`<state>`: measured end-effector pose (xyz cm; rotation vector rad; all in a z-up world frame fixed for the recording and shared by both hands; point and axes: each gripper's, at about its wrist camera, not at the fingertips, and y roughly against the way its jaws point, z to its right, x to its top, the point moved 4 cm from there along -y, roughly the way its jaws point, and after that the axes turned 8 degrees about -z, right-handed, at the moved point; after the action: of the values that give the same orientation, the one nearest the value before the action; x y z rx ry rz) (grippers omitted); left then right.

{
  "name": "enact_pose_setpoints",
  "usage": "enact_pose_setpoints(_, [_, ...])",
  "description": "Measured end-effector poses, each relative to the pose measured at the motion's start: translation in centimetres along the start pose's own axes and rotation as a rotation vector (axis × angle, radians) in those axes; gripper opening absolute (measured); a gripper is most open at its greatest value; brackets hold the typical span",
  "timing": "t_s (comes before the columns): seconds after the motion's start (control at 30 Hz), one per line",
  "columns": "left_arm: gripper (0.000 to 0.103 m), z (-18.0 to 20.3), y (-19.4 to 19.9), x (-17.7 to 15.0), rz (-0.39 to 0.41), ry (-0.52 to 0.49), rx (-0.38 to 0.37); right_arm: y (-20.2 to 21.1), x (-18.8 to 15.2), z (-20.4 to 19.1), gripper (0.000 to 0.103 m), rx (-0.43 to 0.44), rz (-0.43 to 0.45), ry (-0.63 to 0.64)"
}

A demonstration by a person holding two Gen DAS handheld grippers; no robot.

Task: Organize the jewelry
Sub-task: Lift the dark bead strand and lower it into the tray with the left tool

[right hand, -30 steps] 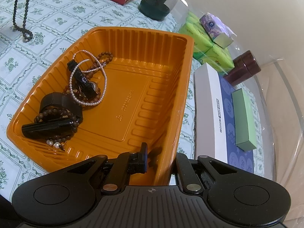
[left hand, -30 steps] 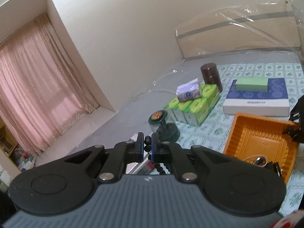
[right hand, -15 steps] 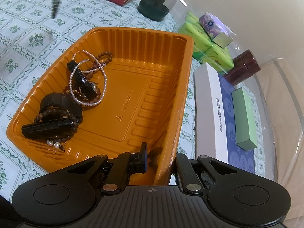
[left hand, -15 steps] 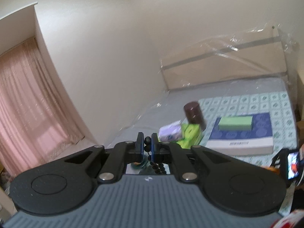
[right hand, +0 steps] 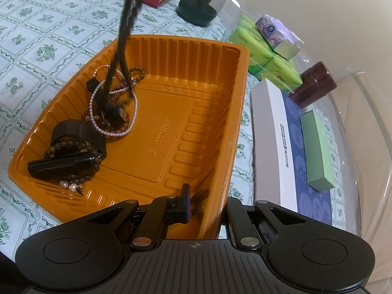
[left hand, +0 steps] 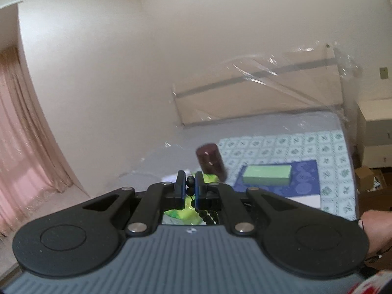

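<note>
A: What has the left gripper got?

B: Its jaws are pinched on a string of dark beads. From its own camera you see a couple of beads squeezed between the blue pads, and more of the string hanging below them.

A: And where does the string hang?

B: In the right camera it comes down as a blurred dark line from the top edge, over the far left part of the orange tray. Its lower end is just above the pile of jewelry inside, or touching it; I cannot tell which.

A: What lies in the tray?

B: A pearl necklace, brown bead bracelets, a black strap and a black tube, all crowded in the left half. The right half is bare plastic.

A: The right gripper?

B: Clamped on the tray's near right wall, one finger inside, the other outside.

A: Anything around it?

B: The tray sits on a green patterned cloth. To its right are a white and blue box with a small green box on top, a dark red jar, green tissue packs and a glass jar further back. A hand shows at the right edge of the left camera
</note>
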<state>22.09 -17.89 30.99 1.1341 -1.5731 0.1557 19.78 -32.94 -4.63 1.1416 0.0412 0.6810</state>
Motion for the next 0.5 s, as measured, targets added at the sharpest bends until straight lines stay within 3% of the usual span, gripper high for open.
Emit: enact_pose_setpoints(0.5, [0.006, 5.6, -9.5, -3.7, -0.145, -0.004, -0.118, -0.2, -0.2, 0.0, 0.009, 0.011, 0.001, -0.004])
